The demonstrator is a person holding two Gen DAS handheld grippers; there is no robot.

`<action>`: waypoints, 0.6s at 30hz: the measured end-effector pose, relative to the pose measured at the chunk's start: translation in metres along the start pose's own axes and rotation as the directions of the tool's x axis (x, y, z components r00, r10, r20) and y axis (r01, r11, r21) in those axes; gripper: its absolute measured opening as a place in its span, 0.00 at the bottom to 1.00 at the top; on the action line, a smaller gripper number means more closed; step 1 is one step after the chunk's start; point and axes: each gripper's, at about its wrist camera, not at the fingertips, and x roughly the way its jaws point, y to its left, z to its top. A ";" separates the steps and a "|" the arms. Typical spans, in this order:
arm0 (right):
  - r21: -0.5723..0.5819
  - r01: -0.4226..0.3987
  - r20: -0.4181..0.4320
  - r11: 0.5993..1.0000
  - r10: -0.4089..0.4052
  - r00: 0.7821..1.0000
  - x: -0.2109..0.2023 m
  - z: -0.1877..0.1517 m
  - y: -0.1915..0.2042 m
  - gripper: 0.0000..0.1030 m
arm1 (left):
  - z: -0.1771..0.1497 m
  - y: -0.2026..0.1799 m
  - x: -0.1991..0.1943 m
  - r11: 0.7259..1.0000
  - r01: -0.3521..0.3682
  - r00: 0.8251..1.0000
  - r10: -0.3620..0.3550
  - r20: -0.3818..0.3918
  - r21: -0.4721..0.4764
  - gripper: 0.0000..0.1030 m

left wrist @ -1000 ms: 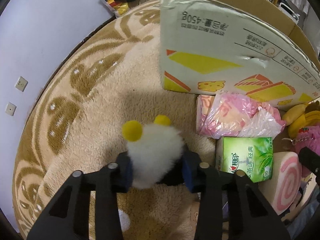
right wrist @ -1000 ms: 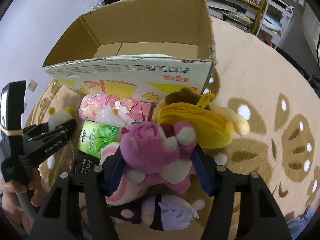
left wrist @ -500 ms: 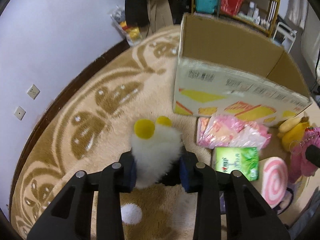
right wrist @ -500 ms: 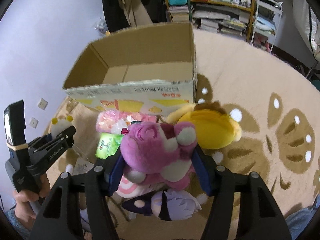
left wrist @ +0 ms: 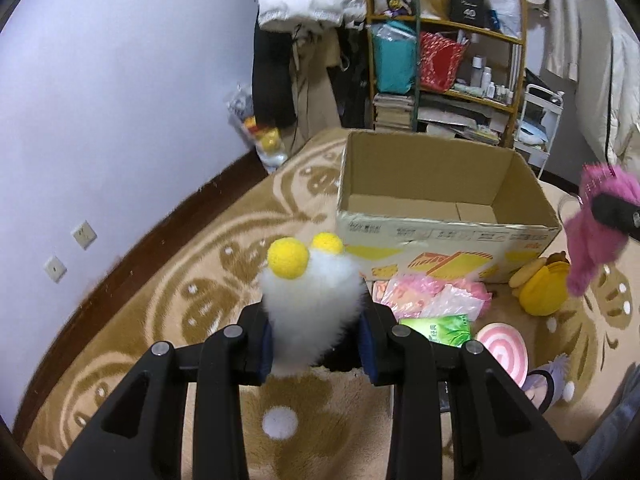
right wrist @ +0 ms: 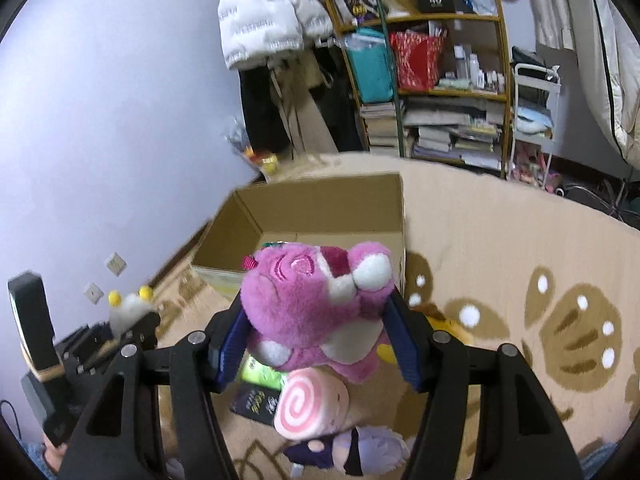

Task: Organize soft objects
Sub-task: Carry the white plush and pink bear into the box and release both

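Note:
My left gripper [left wrist: 318,344] is shut on a white fluffy toy with two yellow pom-poms [left wrist: 312,300] and holds it above the rug, short of the open cardboard box [left wrist: 440,236]. My right gripper [right wrist: 316,344] is shut on a pink plush bear [right wrist: 320,304], raised in front of the box [right wrist: 320,216]. The bear also shows at the right edge of the left wrist view [left wrist: 600,232]. The box looks empty inside.
On the beige rug [left wrist: 180,280] in front of the box lie pink wrapped packs [left wrist: 432,296], a green tissue pack [left wrist: 440,330], a pink swirl roll plush [right wrist: 310,404], a yellow plush [left wrist: 540,288] and a purple-haired doll [right wrist: 360,448]. A cluttered shelf [right wrist: 432,60] stands behind.
Both grippers have risen with their toys. The box's inside has come into view, and the bear is now well above the floor pile.

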 end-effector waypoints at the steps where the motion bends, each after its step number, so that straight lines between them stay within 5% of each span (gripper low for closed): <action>1: 0.003 -0.005 0.011 1.000 0.005 1.000 -0.001 0.003 0.000 0.64 | 0.001 -0.002 -0.002 1.000 -0.003 1.000 0.003 0.013 0.013 0.32; 18: -0.034 -0.001 0.115 0.999 0.005 0.993 0.007 0.042 -0.001 0.64 | 0.055 -0.020 0.003 0.999 0.005 0.990 -0.012 0.141 0.054 0.32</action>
